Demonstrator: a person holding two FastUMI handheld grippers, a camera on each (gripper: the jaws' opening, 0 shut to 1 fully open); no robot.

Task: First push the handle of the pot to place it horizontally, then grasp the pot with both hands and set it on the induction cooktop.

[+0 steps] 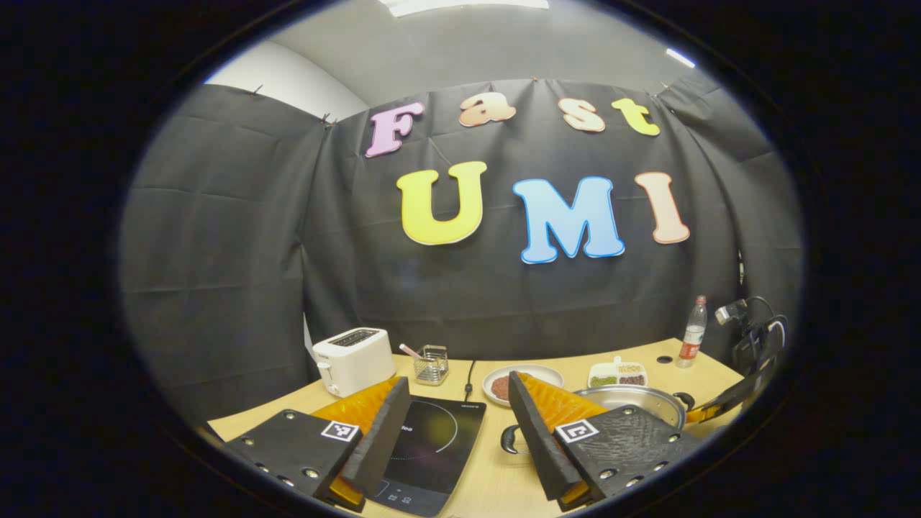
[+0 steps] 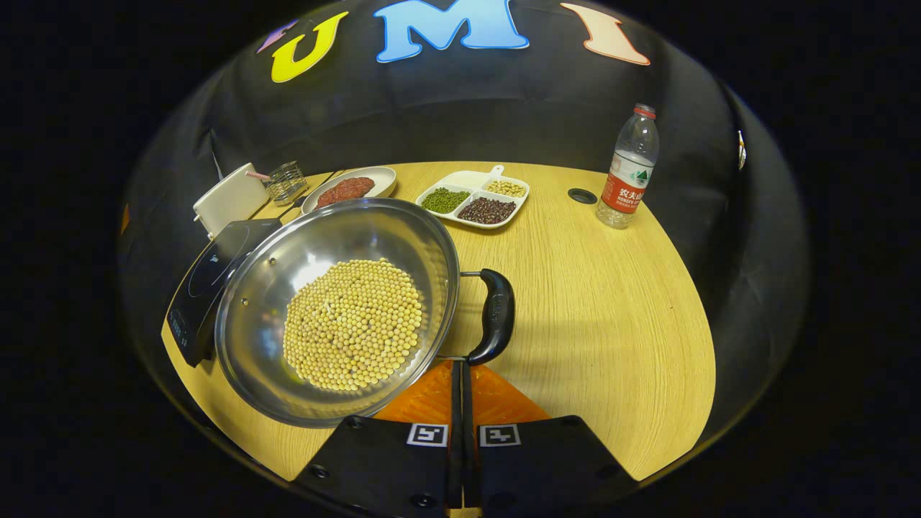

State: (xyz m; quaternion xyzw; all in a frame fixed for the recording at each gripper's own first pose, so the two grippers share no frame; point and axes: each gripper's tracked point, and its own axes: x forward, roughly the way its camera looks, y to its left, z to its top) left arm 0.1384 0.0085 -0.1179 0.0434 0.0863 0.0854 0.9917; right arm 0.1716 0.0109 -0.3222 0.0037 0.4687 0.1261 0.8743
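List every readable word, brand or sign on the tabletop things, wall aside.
No text reads clearly.
Black glass induction cooktop: white print, too blurred.
Steel pot's black handle: embossed mark, too small.
Clear plastic bottle: label print, too small to trust.
Left gripper, right gripper: square coded markers, no words.

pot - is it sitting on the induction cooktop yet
No: in the right gripper view the pot, filled with pale beans, rests on the wooden table beside the induction cooktop.
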